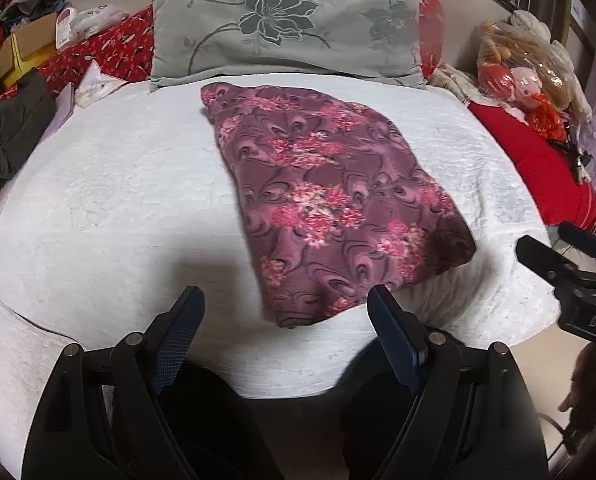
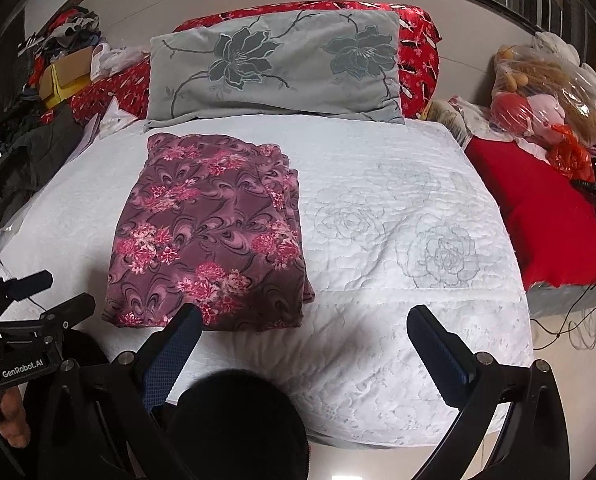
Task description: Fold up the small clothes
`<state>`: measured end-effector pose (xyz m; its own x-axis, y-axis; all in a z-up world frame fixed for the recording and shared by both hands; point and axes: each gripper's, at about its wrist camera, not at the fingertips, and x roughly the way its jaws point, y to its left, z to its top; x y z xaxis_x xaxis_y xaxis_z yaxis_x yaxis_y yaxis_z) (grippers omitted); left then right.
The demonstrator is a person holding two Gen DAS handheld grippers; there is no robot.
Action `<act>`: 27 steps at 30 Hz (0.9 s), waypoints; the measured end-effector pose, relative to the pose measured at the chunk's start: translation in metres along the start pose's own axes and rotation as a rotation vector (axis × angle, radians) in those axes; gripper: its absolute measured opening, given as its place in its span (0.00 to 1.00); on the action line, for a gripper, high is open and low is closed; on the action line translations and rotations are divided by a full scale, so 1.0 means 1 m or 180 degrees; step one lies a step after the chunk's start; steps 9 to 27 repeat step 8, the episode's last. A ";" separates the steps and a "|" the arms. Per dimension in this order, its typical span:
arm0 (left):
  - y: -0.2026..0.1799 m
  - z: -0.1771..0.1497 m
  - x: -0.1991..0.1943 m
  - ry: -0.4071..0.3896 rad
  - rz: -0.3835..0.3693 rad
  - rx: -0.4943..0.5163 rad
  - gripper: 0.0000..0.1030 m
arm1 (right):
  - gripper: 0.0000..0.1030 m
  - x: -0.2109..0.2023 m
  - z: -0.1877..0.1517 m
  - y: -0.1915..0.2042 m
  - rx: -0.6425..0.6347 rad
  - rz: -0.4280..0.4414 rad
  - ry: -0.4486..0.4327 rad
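white bedspread holds folded floral garment, wide margins around.

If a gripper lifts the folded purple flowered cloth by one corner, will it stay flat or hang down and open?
The purple flowered cloth would probably hang down limp: its edges look soft and rounded. It may well unfold, since several loose layers show along its right side. It seems light for its size, as it barely dents the white bedcover, though that is uncertain.

Folded garment on bedspread, before pillow.
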<state>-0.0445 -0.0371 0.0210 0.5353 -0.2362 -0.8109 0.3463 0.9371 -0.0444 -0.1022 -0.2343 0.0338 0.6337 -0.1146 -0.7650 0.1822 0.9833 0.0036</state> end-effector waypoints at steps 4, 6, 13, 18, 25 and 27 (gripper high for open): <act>-0.009 -0.001 -0.002 -0.0007 -0.0008 0.0047 0.82 | 1.00 0.002 0.000 -0.004 0.0053 0.0023 0.0010; -0.012 -0.001 -0.003 -0.0010 0.0003 0.0064 0.82 | 1.00 0.003 0.000 -0.005 0.0055 0.0021 0.0028; -0.013 -0.002 -0.003 -0.0017 0.0012 0.0083 0.82 | 1.00 0.003 0.000 -0.006 0.0052 0.0006 0.0032; -0.013 -0.002 -0.003 -0.0017 0.0012 0.0083 0.82 | 1.00 0.003 0.000 -0.006 0.0052 0.0006 0.0032; -0.013 -0.002 -0.003 -0.0017 0.0012 0.0083 0.82 | 1.00 0.003 0.000 -0.006 0.0052 0.0006 0.0032; -0.013 -0.002 -0.003 -0.0017 0.0012 0.0083 0.82 | 1.00 0.003 0.000 -0.006 0.0052 0.0006 0.0032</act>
